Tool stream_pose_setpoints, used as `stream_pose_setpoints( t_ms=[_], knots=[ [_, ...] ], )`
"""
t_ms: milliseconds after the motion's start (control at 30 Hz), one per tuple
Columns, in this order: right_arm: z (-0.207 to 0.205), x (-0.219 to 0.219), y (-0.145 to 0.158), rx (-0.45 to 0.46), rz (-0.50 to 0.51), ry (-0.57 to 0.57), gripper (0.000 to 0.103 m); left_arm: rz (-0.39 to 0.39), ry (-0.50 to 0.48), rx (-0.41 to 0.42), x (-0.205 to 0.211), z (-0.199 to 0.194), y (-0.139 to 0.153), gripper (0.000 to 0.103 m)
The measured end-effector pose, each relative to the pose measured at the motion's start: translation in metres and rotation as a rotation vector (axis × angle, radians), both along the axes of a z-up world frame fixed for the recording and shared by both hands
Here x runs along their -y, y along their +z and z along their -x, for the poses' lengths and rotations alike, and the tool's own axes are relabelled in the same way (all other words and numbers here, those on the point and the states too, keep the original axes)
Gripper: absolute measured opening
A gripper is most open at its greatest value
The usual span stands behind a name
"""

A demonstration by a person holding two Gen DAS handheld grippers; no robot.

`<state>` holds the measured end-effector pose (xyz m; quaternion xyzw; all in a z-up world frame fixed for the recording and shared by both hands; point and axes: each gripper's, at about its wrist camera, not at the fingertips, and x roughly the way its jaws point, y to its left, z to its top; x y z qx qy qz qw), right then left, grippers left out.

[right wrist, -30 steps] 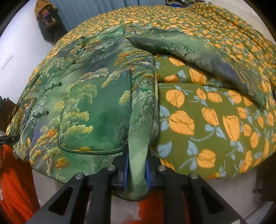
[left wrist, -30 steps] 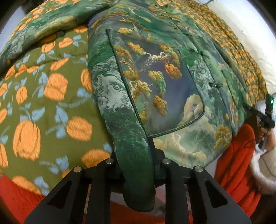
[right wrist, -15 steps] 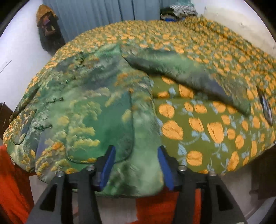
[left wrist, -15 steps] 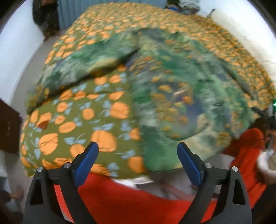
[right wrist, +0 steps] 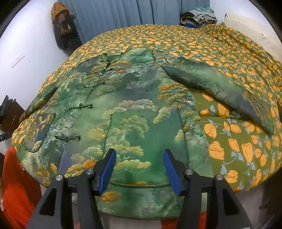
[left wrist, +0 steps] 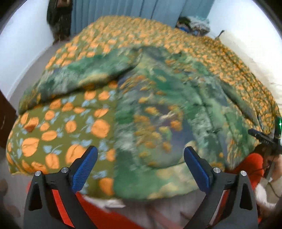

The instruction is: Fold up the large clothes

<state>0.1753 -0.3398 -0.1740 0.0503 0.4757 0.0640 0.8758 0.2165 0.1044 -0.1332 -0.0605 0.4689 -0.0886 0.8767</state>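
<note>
I find my left gripper (left wrist: 140, 169) and right gripper (right wrist: 139, 169) spread wide, grasping nothing. Just beyond, the green jacket (right wrist: 123, 112) lies flat (sleeve (right wrist: 216, 86) angled outward) on the orange-flowered bedspread (right wrist: 238, 146); curtains (right wrist: 123, 12) behind.

Green landscape-print jacket (right wrist: 134, 112) w/ clouds; olive bedspread (right wrist: 238, 146) w/ orange fruit.
</note>
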Motion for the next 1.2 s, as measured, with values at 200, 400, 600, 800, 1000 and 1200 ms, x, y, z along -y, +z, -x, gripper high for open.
stream_pose_setpoints(
  t_ms=[200,400,600,800,1000,1200],
  knots=[
    [0.01,0.008,0.006,0.026,-0.003,-0.075,0.056,-0.037,-0.006,0.232,0.038,0.014,0.012,0.099],
    [0.026,-0.001,0.001,0.103,-0.018,-0.178,0.056,-0.016,-0.019,0.238,0.058,0.012,0.006,0.099],
    [0.023,-0.02,0.0,0.137,-0.046,-0.109,0.056,0.005,-0.069,0.256,0.07,0.019,0.005,0.099],
    [0.023,-0.027,0.0,0.161,-0.059,-0.067,0.056,0.002,-0.089,0.199,0.08,0.013,-0.002,0.099],
    [0.027,-0.024,0.001,0.176,-0.055,-0.083,0.056,-0.083,-0.088,0.178,0.084,0.01,-0.007,0.102],
    [0.005,0.037,0.007,0.14,-0.176,-0.237,0.056,-0.052,-0.032,0.209,0.067,0.015,-0.005,0.102]
  ],
)
